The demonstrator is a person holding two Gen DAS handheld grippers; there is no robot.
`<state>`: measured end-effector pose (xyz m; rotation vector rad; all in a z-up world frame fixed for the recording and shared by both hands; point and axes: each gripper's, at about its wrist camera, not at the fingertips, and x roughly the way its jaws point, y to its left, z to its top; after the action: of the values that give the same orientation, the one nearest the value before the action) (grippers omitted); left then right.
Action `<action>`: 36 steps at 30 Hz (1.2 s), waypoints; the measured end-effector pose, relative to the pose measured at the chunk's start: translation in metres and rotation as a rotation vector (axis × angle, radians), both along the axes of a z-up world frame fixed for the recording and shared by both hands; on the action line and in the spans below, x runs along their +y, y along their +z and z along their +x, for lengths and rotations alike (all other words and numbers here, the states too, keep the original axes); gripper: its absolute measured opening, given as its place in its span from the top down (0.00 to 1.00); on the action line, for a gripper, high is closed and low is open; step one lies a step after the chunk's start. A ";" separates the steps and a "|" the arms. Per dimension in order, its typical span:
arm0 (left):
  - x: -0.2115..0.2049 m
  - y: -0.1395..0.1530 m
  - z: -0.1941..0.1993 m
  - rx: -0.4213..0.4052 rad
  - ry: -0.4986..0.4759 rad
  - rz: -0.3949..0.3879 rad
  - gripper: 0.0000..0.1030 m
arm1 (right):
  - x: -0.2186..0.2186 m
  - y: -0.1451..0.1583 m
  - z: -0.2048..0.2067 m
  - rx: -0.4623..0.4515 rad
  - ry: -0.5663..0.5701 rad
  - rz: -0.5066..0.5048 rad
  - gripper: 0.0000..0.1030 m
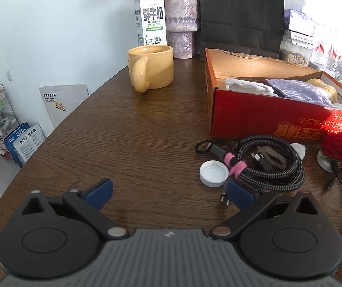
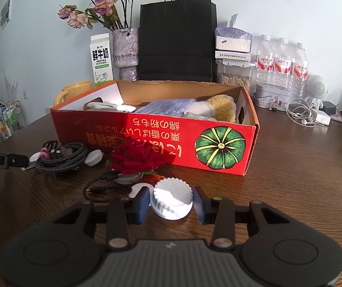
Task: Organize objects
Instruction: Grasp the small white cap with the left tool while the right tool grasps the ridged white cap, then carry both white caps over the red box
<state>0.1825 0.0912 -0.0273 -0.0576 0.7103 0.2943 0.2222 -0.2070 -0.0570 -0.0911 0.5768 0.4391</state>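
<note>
Right gripper [image 2: 171, 204] has its jaws clamped on a white ribbed lid [image 2: 172, 198], blue pads [image 2: 142, 204] pressing both sides of the rim, lid tilted with its open face toward the camera, just above the wooden table [image 2: 290, 179] and in front of the red cardboard box [image 2: 161, 141]. Left gripper [image 1: 168, 195] hangs with jaws wide apart, nothing between them, right pad just beside the braided cable coil [image 1: 271, 167] and a second white cap [image 1: 214, 173] on the table. Step in hand looks like lifting the lid and dropping it in the box (which already holds cloth items and a yellow fuzzy thing, so free floor space is probably toward the near-left corner). To do it well: keep the squeeze steady, since the grip is across a thin ribbed rim and the lid could pivot or pop out; lift straight up first to clear the red rose ornament [image 2: 136, 160] and the thin black cable [image 2: 104, 187] lying just beyond the fingers; clear the near wall of the box before moving forward; lower inside before releasing rather than dropping from height. Left side should stay put so the cable coil isn't dragged
</note>
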 end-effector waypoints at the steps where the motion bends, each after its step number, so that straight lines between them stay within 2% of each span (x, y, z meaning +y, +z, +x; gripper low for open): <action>1: 0.000 -0.001 0.001 0.002 0.001 0.003 0.00 | 0.000 0.000 0.000 0.000 -0.002 -0.001 0.63; 8: 0.005 -0.004 0.006 0.014 -0.009 0.013 0.00 | 0.000 -0.001 0.001 0.007 -0.006 -0.001 0.63; 17: 0.001 -0.010 0.019 0.036 -0.093 0.024 0.01 | 0.000 -0.002 0.002 0.015 -0.006 -0.002 0.63; 19: 0.000 -0.010 0.021 0.027 -0.108 0.021 0.06 | 0.000 -0.002 0.002 0.015 -0.006 -0.002 0.63; 22: -0.002 -0.010 0.021 0.008 -0.131 -0.002 0.21 | 0.000 -0.002 0.002 0.019 -0.005 -0.001 0.63; 24: -0.003 -0.009 0.021 -0.006 -0.158 -0.027 0.44 | 0.000 -0.003 0.002 0.023 -0.003 0.000 0.63; 25: -0.005 -0.009 0.020 -0.014 -0.170 -0.026 0.52 | 0.000 -0.003 0.002 0.025 -0.001 0.000 0.63; 26: -0.007 -0.008 0.020 -0.020 -0.179 -0.023 0.68 | 0.001 -0.003 0.002 0.025 0.002 -0.002 0.63; 27: -0.008 -0.007 0.020 -0.024 -0.186 -0.025 0.71 | 0.001 -0.003 0.002 0.026 0.004 -0.002 0.63; 36: -0.011 -0.003 0.008 -0.038 -0.128 -0.037 0.71 | 0.001 -0.003 0.001 0.024 0.004 -0.001 0.63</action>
<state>0.1901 0.0806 -0.0299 -0.0530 0.6787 0.1571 0.2230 -0.2057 -0.0597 -0.0881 0.6006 0.4440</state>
